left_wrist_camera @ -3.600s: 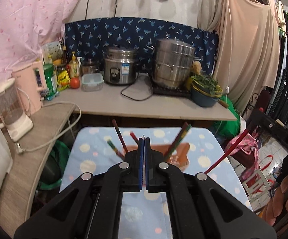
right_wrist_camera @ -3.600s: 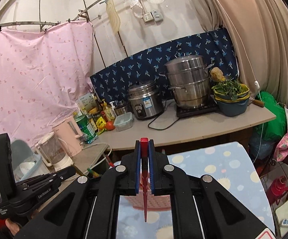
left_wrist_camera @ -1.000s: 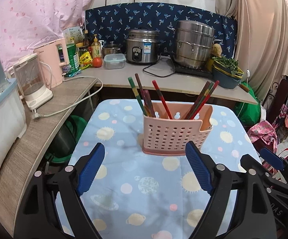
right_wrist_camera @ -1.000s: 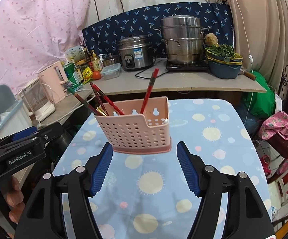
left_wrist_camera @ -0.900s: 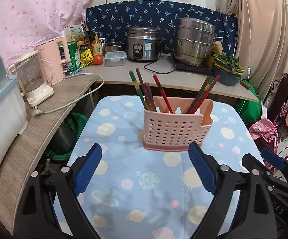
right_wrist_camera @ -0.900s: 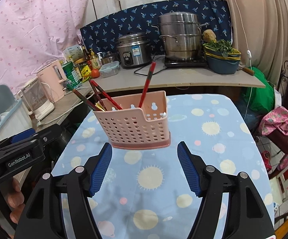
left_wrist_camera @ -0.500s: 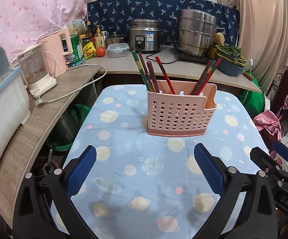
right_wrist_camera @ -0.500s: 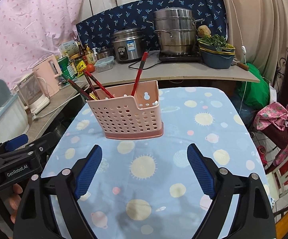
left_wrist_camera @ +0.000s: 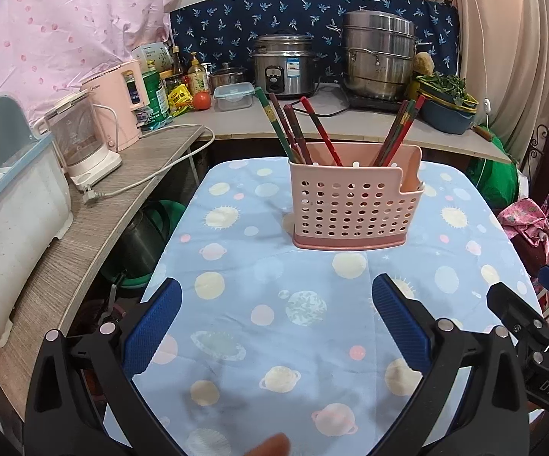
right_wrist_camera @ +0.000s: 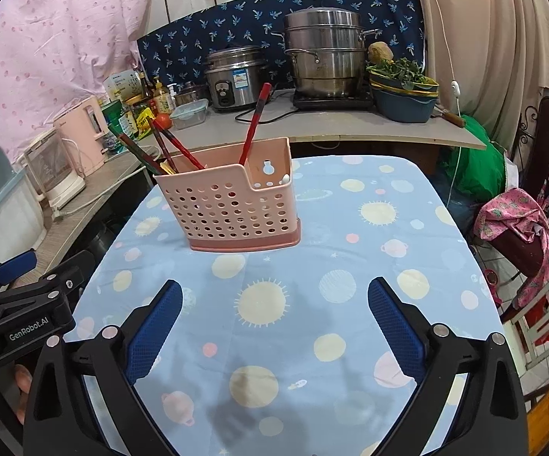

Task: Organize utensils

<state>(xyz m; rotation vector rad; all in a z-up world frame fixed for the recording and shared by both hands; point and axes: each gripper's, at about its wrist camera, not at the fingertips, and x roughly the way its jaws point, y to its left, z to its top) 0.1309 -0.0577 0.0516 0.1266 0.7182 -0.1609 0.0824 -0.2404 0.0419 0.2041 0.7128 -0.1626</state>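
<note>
A pink perforated utensil basket (left_wrist_camera: 354,205) stands upright on the table's blue planet-print cloth (left_wrist_camera: 274,342). Red, brown and green chopsticks (left_wrist_camera: 293,129) lean in its left part, and more chopsticks (left_wrist_camera: 399,129) lean in its right part. My left gripper (left_wrist_camera: 274,285) hangs open in front of the basket, apart from it, with nothing between its blue pads. In the right wrist view the basket (right_wrist_camera: 232,209) holds a tall red chopstick (right_wrist_camera: 253,125). My right gripper (right_wrist_camera: 274,285) is short of the basket, its jaws opening with nothing between them.
Behind the table a counter (left_wrist_camera: 350,125) carries a rice cooker (left_wrist_camera: 283,64), a steel steamer pot (left_wrist_camera: 378,60) and a bowl of greens (left_wrist_camera: 445,110). A kettle (left_wrist_camera: 80,144) and a white bin (left_wrist_camera: 12,220) stand on the left shelf. A chair with pink cloth (right_wrist_camera: 517,224) sits at the right.
Both grippers went from shut to wide open and drew back and down from the basket. The red chopstick once in the right gripper is no longer held.
</note>
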